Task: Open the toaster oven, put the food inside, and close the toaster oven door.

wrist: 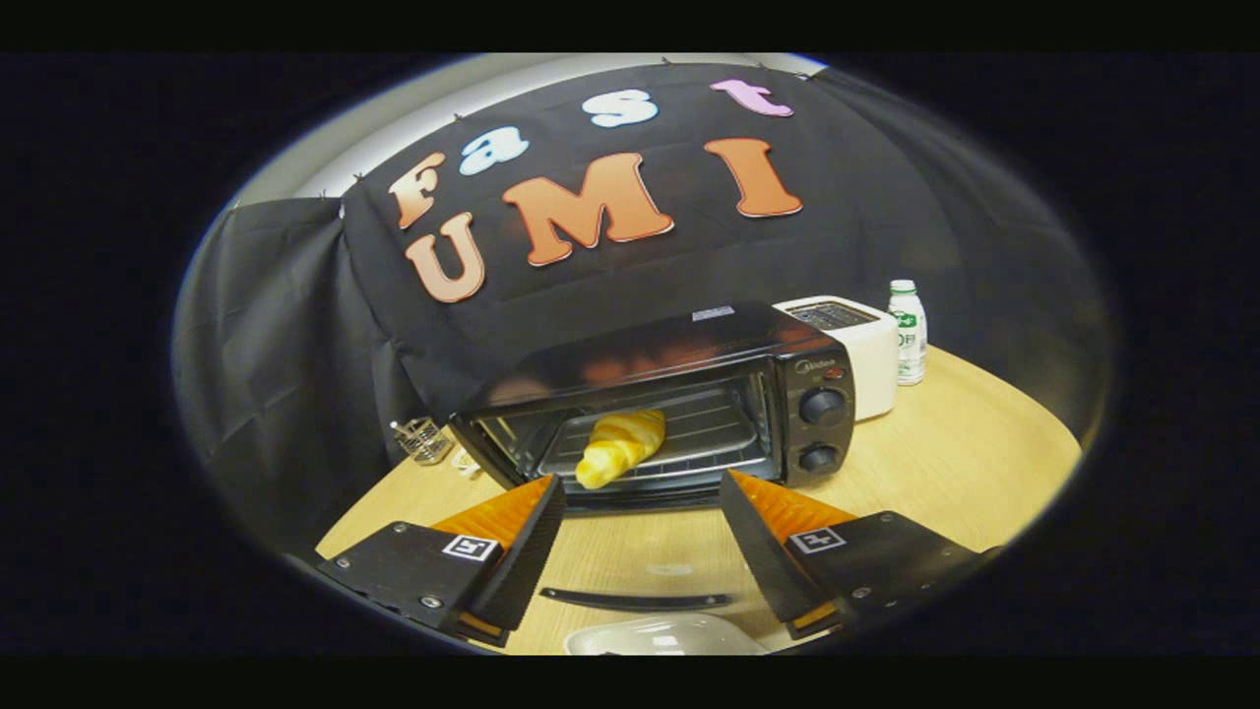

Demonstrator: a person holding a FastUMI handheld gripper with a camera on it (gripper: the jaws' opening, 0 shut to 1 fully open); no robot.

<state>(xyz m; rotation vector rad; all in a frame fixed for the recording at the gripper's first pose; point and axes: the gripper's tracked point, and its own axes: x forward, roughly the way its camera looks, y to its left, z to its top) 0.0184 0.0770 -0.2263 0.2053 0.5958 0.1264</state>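
A black toaster oven [689, 384] stands on the wooden table [975, 463] with its door folded down flat toward me. The door's dark handle [635, 598] lies low between my fingers. A golden croissant [620, 445] rests on the wire rack inside the oven, near its front edge. My gripper [640, 489] is open, with nothing between its fingers. It hovers above the lowered door, and its fingertips [546, 492] stop just short of the oven mouth. The croissant lies just beyond them, closer to the left finger.
A white toaster [861, 345] stands right behind the oven, with a small white bottle [908, 330] beside it. A small clear container [423, 439] sits to the oven's left. A pale dish [664, 637] lies below the door handle, nearest to me.
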